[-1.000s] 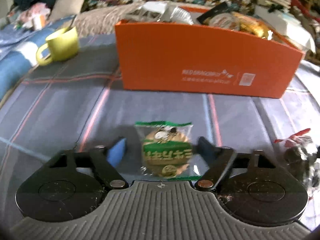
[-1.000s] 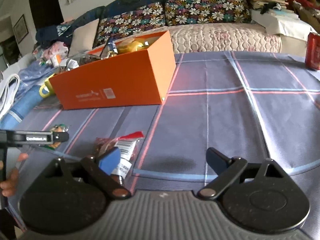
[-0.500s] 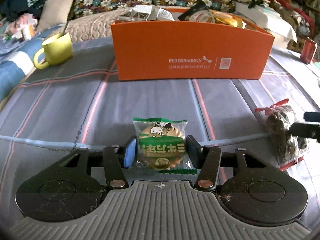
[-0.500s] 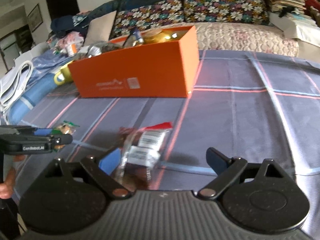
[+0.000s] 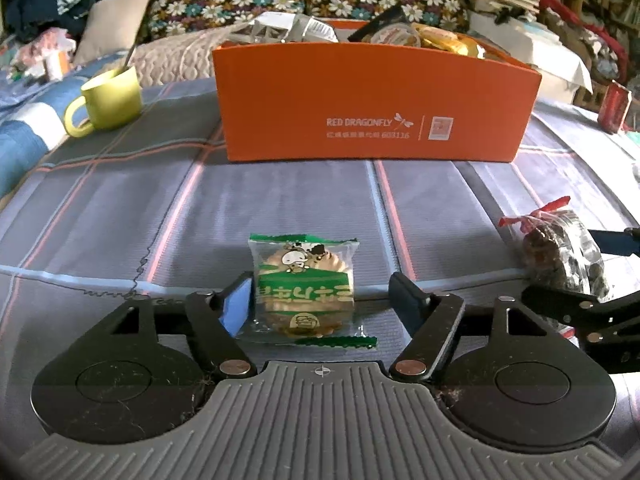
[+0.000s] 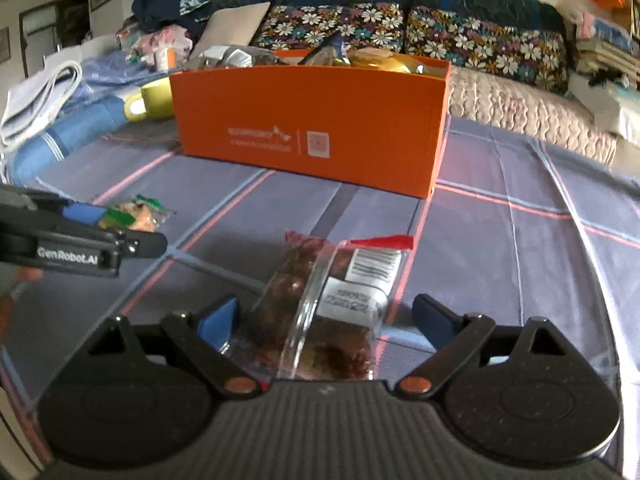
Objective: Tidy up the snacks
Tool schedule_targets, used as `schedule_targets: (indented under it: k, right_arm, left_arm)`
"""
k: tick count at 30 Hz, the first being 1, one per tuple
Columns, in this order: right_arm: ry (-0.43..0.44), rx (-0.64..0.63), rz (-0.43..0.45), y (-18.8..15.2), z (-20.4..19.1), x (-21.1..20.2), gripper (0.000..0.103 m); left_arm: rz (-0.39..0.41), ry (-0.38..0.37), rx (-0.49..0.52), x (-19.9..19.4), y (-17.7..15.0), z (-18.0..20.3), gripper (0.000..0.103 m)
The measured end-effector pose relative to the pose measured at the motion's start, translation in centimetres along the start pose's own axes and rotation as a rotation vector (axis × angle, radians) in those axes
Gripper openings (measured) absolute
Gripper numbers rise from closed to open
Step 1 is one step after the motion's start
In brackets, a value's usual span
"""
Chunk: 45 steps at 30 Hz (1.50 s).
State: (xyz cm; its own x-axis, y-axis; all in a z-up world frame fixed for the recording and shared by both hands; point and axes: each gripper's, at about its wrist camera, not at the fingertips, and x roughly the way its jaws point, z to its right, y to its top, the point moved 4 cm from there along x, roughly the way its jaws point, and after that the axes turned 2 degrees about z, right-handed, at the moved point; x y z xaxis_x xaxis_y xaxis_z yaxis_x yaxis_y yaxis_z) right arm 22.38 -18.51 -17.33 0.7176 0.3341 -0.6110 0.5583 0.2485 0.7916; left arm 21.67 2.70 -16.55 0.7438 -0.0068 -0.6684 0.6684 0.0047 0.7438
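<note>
A clear cookie packet (image 5: pixel 304 264) with green print stands on the plaid cloth between the fingers of my left gripper (image 5: pixel 320 292). The jaws are opening: the blue left pad (image 5: pixel 238 304) touches the packet's edge and the right finger stands apart from it. A clear bag of dark snacks (image 6: pixel 332 280) with a red strip and a white label lies between the wide open fingers of my right gripper (image 6: pixel 326 306), unpressed. Behind both stands the orange box (image 5: pixel 360 96) with several snack packets in it. The right wrist view shows the left gripper (image 6: pixel 120 226) and cookie packet (image 6: pixel 140 214) at the left.
A yellow-green mug (image 5: pixel 108 100) with a spoon stands left of the box. At the cloth's far right edge is a red can (image 5: pixel 614 106). A sofa with floral cushions (image 5: pixel 240 0) runs behind, and a rolled blue cloth (image 6: pixel 68 136) lies at the left.
The left jaws pinched the cookie packet half a second ago and have since spread apart. The right gripper has slid over the snack bag, which now lies between its fingers.
</note>
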Motion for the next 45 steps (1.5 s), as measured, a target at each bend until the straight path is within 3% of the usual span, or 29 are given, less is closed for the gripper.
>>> schedule_targets:
  k: [4, 9, 23, 29, 31, 33, 34, 35, 38, 39, 41, 42, 44, 45]
  right_arm:
    - [-0.023, 0.018, -0.005, 0.4, 0.2, 0.4, 0.093]
    - [-0.023, 0.017, -0.001, 0.3, 0.1, 0.5, 0.093]
    - [-0.023, 0.015, 0.006, -0.1, 0.4, 0.0, 0.094]
    - [-0.023, 0.013, 0.004, 0.0, 0.3, 0.0, 0.093]
    - [-0.013, 0.005, 0.007, 0.1, 0.1, -0.2, 0.085]
    - [-0.011, -0.004, 0.016, 0.2, 0.0, -0.5, 0.066]
    - [-0.006, -0.001, 0.016, 0.2, 0.0, -0.6, 0.063]
    - [-0.002, 0.003, 0.015, 0.2, 0.1, -0.6, 0.063]
    - [0.003, 0.002, 0.015, 0.1, 0.1, -0.7, 0.063]
    - [0.006, 0.005, 0.015, 0.0, 0.2, -0.7, 0.065]
    - [0.007, 0.008, 0.007, -0.2, 0.4, -0.6, 0.085]
    - [-0.002, 0.01, 0.0, -0.4, 0.5, -0.5, 0.098]
    - [-0.01, -0.005, 0.0, -0.6, 0.4, -0.5, 0.098]
    - [-0.008, -0.003, 0.001, -0.6, 0.4, -0.5, 0.097]
  left_arm:
    - [0.001, -0.001, 0.002, -0.1, -0.1, 0.2, 0.037]
    - [-0.011, -0.002, 0.005, -0.3, -0.4, 0.3, 0.049]
    - [-0.024, 0.008, -0.004, -0.5, -1.0, 0.4, 0.066]
    - [-0.019, 0.004, 0.0, -0.5, -1.0, 0.4, 0.067]
    - [-0.013, -0.007, 0.009, -0.5, -1.0, 0.4, 0.063]
    - [-0.002, -0.025, 0.023, -0.8, -1.0, 0.6, 0.043]
    - [0.003, -0.029, 0.029, -0.9, -1.0, 0.7, 0.038]
    - [0.007, -0.039, 0.034, -1.0, -0.9, 0.8, 0.025]
    - [0.015, -0.049, 0.045, -1.1, -0.9, 0.9, 0.022]
    - [0.02, -0.05, 0.046, -1.2, -1.0, 0.9, 0.022]
    - [0.028, -0.052, 0.049, -1.2, -1.1, 0.8, 0.026]
    - [0.026, -0.047, 0.043, -1.2, -1.1, 0.7, 0.039]
    - [0.02, -0.028, 0.028, -0.9, -1.2, 0.5, 0.053]
    - [0.024, -0.026, 0.028, -0.8, -1.2, 0.4, 0.051]
